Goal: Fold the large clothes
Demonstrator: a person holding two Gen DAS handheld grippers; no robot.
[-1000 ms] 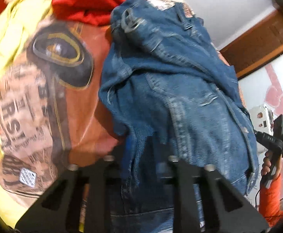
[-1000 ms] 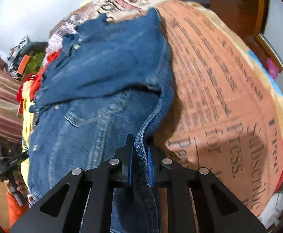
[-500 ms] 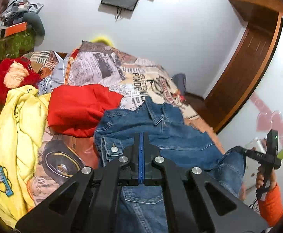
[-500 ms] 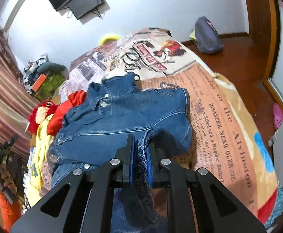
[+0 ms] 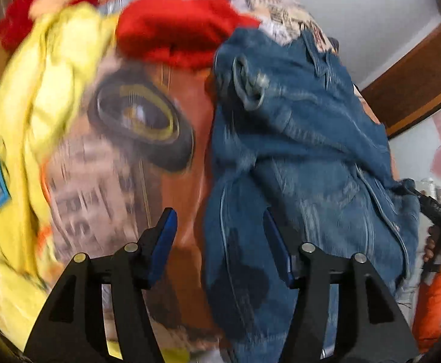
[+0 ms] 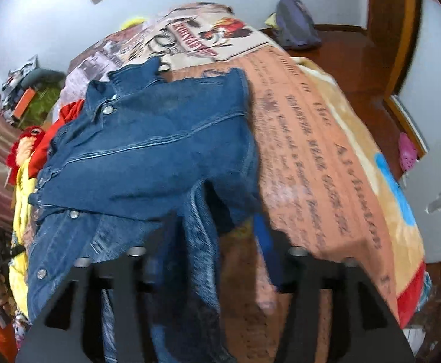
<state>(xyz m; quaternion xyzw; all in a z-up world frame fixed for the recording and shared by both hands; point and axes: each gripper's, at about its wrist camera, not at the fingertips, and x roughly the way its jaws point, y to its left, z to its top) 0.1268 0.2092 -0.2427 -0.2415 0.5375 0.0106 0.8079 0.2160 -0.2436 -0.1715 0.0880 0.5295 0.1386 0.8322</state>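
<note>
A blue denim jacket [image 5: 305, 157] lies partly folded on a bed with a newspaper-print blanket [image 5: 105, 187]. In the left wrist view my left gripper [image 5: 220, 236] is open, its jaws wide apart over the jacket's left edge, holding nothing. In the right wrist view the jacket [image 6: 160, 145] lies with its collar at the far end. My right gripper [image 6: 217, 230] is open, with a hanging fold of denim [image 6: 199, 242] between the spread fingers, blurred by motion.
A red garment [image 5: 178, 27] and a yellow garment [image 5: 24, 115] lie left of the jacket. A red plush toy [image 6: 24, 148] sits at the bed's left side. A purple bag [image 6: 296, 24] lies on the wooden floor beyond the bed.
Both grippers have opened: the left was shut half a second ago, the right has let go of the denim edge. Both cameras have tilted back down toward the bed.
</note>
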